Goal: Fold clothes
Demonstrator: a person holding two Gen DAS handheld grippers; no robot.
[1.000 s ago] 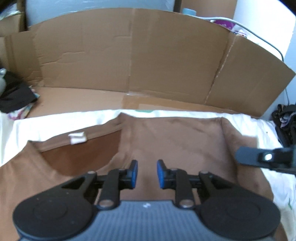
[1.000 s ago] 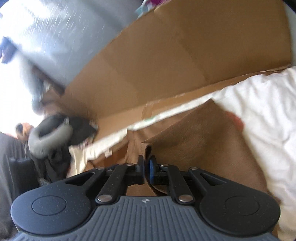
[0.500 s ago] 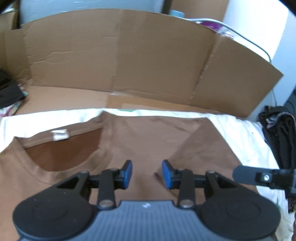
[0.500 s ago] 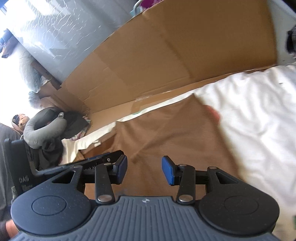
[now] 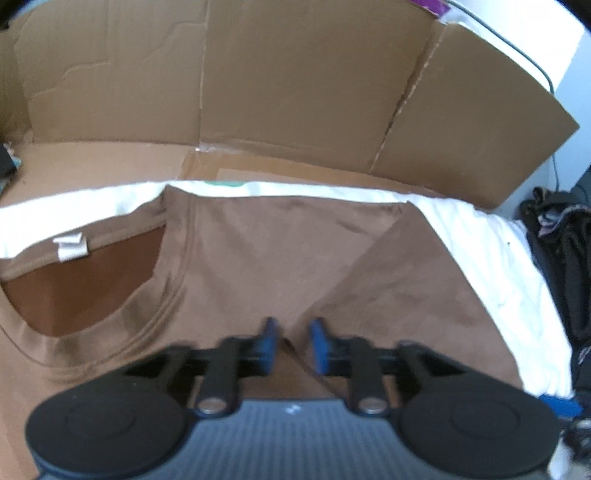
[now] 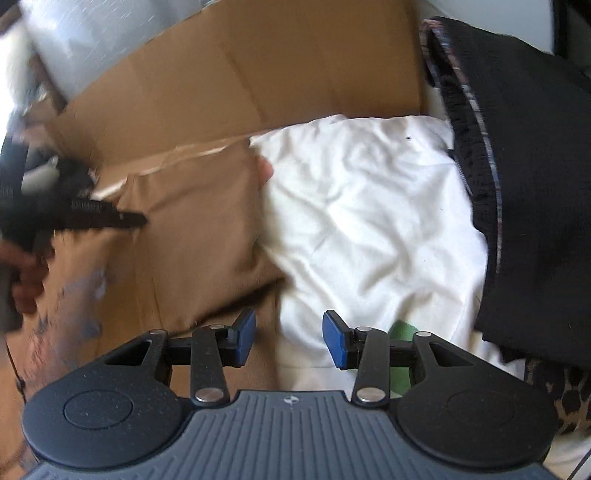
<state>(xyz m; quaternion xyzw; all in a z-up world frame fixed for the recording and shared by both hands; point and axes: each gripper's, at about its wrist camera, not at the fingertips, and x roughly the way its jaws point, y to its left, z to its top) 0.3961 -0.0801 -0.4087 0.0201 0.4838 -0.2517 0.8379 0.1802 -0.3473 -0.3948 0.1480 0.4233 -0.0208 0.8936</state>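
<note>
It looked like a room in a home, likely a bedroom used as a makeshift work spot. A rumpled white sheet [image 6: 369, 206] covered a soft surface that may have been a bed. Flattened cardboard [image 5: 295, 92] stood propped behind it as a rough screen. Dark clothes [image 6: 517, 166] were heaped at one side, with more dark clothing [image 5: 557, 266] piled past the sheet's edge. A cable [image 5: 532, 55] ran along a pale wall [image 5: 546, 33], and daylight washed in from one side.
</note>
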